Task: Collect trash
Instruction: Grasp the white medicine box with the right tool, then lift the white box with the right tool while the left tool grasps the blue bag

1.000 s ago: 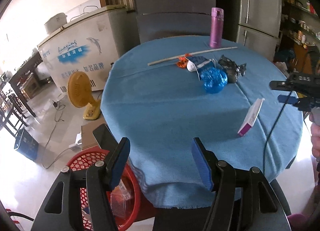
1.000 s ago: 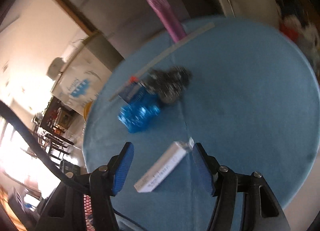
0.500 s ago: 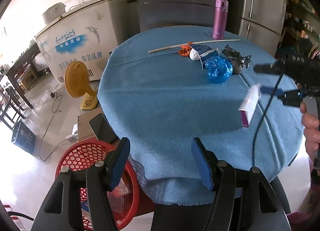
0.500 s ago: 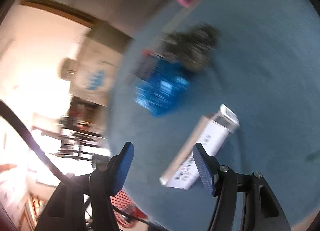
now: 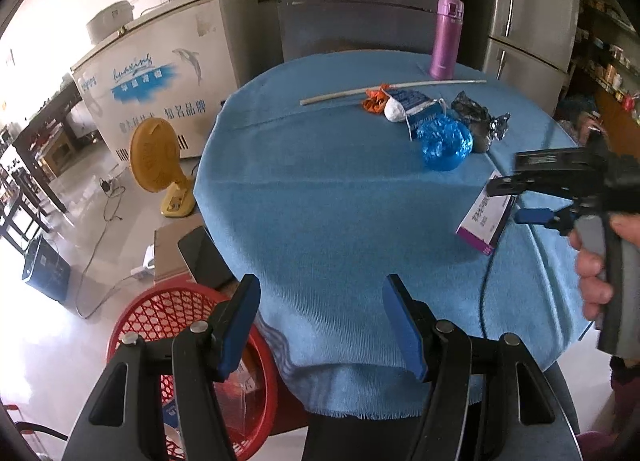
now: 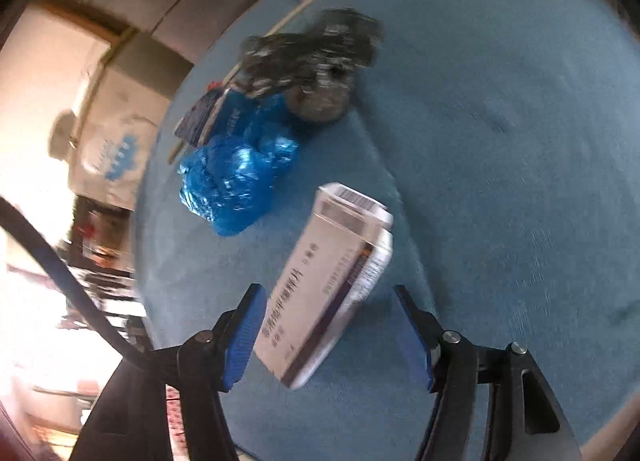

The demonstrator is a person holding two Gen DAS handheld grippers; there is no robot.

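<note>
Right claw (image 6: 326,327) straddles box (image 6: 324,293); its print is unreadable.

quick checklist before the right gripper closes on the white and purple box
1. Box between the fingers of the right gripper: ok.
2. Right gripper open wide enough: ok, there is a gap on both sides.
3. Box lying flat on the blue tablecloth: cannot tell, the picture is blurred.
4. Blue plastic bag out of the closing path: ok, it lies beyond the box.
5. Red basket reachable for the drop: ok, beside the table below the left gripper.
6. Left gripper free: ok, open and holding nothing.
</note>
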